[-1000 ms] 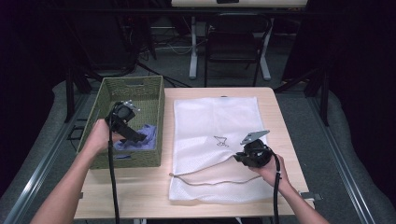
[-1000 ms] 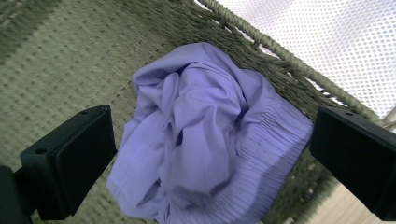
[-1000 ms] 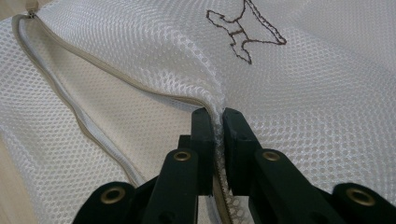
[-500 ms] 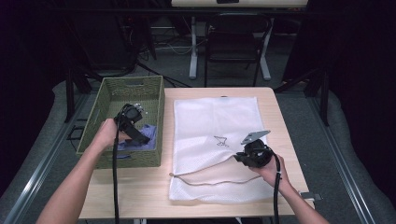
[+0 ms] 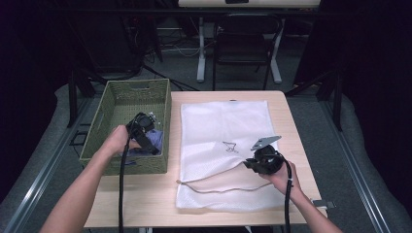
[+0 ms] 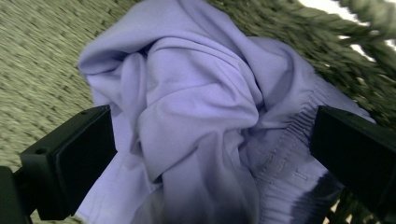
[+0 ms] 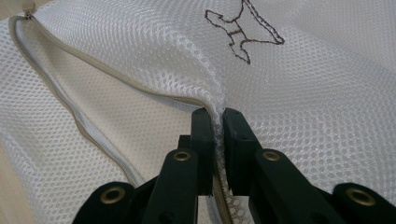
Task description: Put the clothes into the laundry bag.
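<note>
Forearms come in from the near edge of the surface [image 5: 145, 199], one on each side. The left hand [image 5: 116, 140] reaches into the green woven basket [image 5: 104, 121] at the left, its left tool [image 5: 156, 148] pointing down at a crumpled lilac garment [image 6: 196, 126] on the basket floor. The right hand [image 5: 282, 177] rests on the white mesh bag [image 5: 223, 121] at the right, right tool [image 5: 245, 165] aimed left. One basket, one garment, one bag, two tools. The left gripper view shows its jaws standing wide apart on either side of the garment, not pressing it. The right gripper view shows the right tool [image 7: 218, 122] clamped on the bag's zipped edge [image 7: 84, 126], beside a brown stitched emblem [image 7: 243, 32].
</note>
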{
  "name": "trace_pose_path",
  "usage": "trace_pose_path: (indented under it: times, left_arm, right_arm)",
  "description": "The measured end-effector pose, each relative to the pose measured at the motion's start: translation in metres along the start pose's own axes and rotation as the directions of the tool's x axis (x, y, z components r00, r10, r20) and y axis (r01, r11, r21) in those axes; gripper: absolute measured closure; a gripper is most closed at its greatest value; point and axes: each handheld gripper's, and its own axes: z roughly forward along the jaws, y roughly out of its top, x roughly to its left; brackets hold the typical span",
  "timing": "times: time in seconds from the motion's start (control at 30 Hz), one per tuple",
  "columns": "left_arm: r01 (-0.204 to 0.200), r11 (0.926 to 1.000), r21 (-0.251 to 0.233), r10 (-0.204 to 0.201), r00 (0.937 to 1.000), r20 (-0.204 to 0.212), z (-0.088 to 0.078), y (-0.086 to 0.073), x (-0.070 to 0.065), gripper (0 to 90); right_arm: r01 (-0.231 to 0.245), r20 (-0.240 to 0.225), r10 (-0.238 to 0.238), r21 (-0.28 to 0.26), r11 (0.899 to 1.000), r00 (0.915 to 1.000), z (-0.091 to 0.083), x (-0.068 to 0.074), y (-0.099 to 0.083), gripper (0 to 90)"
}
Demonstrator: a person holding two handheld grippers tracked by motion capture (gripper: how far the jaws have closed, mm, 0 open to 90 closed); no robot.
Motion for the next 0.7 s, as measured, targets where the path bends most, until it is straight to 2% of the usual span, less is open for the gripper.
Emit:
trace_pose_path:
  times: [0.13,0.3,0.43,0.47,0.7]
  left_arm:
    - [0.010,0.9997,0.022,-0.011,0.9998,0.019,0.005,0.002,0.003,0.0]
    - [0.021,0.9980,0.059,-0.022,0.9996,0.017,0.011,0.002,0.006,1.1]
    - [0.022,0.9972,0.071,-0.023,0.9994,0.026,0.015,0.002,0.008,1.4]
    - [0.012,0.9963,0.086,-0.014,0.9996,0.024,0.016,0.003,0.008,2.3]
    - [0.016,0.9928,0.118,-0.021,0.9991,0.036,0.024,0.006,0.008,15.9]
  right_arm:
    - [0.000,-0.003,0.000,0.000,1.000,1.0000,0.001,-0.001,0.000,84.0]
    - [0.001,-0.001,-0.001,-0.002,1.000,1.0000,0.001,-0.001,0.000,84.0]
    - [-0.002,-0.001,0.002,0.003,1.000,1.0000,0.001,-0.001,0.000,83.9]
    - [-0.001,-0.001,0.001,0.002,1.000,1.0000,0.001,-0.001,0.000,84.0]
    - [-0.001,-0.002,0.001,0.003,1.000,1.0000,0.001,-0.001,0.000,83.9]
